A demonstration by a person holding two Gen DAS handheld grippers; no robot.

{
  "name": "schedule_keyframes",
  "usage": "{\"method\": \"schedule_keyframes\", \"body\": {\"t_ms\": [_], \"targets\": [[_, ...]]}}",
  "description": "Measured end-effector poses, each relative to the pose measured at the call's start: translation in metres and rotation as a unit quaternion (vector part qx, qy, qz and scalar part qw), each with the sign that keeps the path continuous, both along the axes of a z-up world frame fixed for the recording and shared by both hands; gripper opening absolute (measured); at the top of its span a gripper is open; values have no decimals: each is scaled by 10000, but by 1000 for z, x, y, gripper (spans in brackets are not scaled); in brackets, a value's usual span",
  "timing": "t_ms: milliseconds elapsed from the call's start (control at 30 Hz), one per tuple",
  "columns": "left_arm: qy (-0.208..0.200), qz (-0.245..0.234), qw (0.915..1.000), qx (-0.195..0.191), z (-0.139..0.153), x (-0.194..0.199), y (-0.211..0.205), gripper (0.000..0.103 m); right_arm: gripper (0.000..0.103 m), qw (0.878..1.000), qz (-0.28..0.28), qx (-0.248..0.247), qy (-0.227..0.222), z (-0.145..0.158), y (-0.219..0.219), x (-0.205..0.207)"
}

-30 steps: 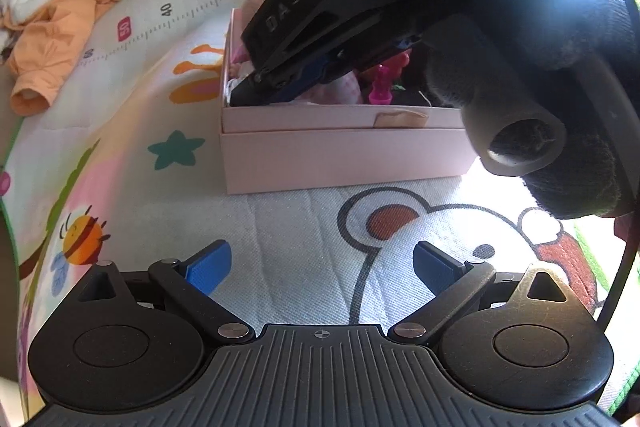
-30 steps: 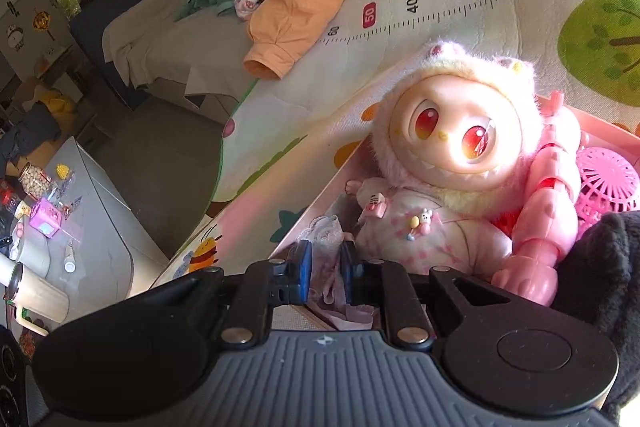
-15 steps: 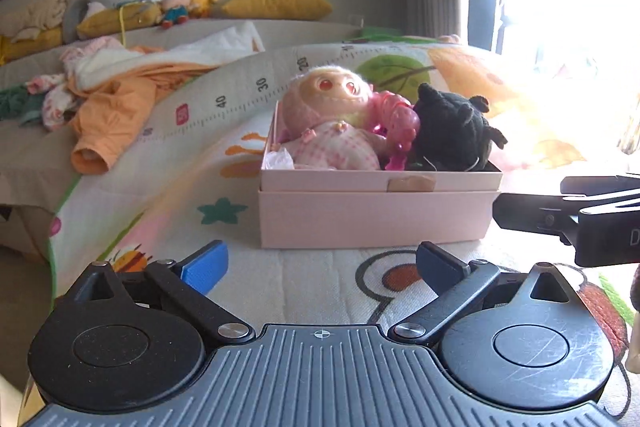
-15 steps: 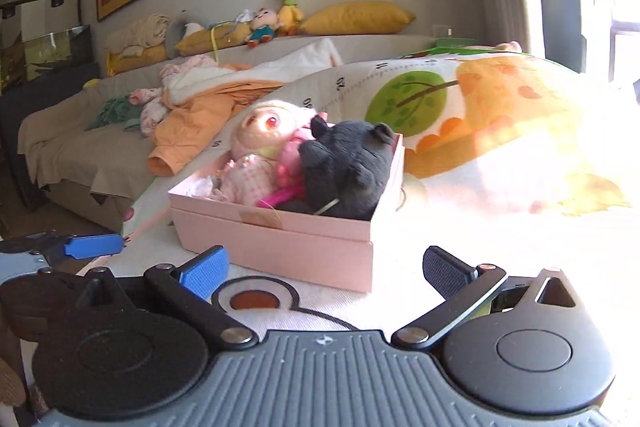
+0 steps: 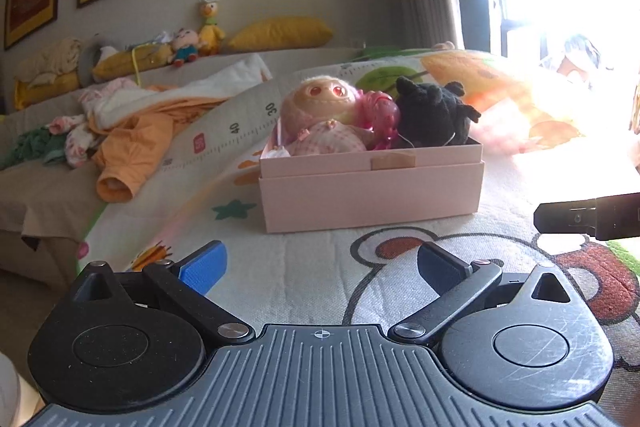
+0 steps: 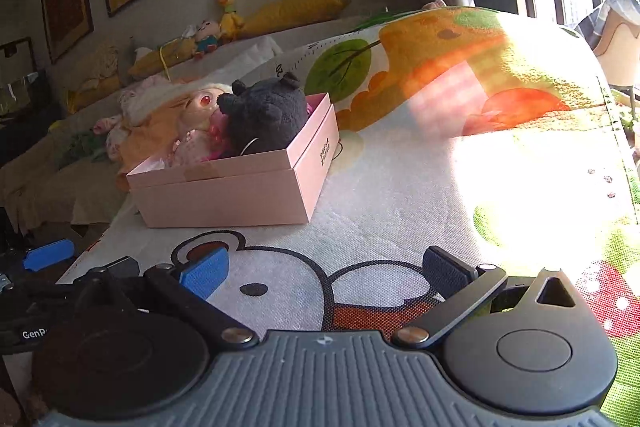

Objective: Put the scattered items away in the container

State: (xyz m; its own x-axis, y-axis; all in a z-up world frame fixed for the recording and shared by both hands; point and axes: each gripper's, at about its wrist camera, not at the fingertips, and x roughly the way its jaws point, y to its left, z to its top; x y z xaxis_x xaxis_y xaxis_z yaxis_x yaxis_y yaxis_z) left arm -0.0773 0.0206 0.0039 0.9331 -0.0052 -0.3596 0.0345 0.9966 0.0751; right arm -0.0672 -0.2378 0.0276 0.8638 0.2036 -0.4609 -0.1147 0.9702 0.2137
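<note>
Both the left claw (image 5: 320,263) and the right claw (image 6: 324,269) hang wide open and empty at the bottom of frame, while the pink box (image 5: 372,187) at centre holds the doll (image 5: 320,115) and black plush toy (image 5: 432,115) piled above its rim, so a knock could tip them out.

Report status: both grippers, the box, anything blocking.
Left gripper open, empty. Right gripper open, empty. Pink box on the play mat holds pink doll and black plush. Nothing between grippers and box.
</note>
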Motion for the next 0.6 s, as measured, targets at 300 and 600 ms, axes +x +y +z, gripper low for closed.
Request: {"method": "schedule_keyframes", "body": {"t_ms": [300,600], "targets": [[-429,-147,9973,578,-4,-12,-16,103,103,9968,-13,-791,-69,1,21,-10],[-410,-151,9980,459,-5,-13,-11,103,103,9984,-78,-551,94,-1,13,-4]]}}
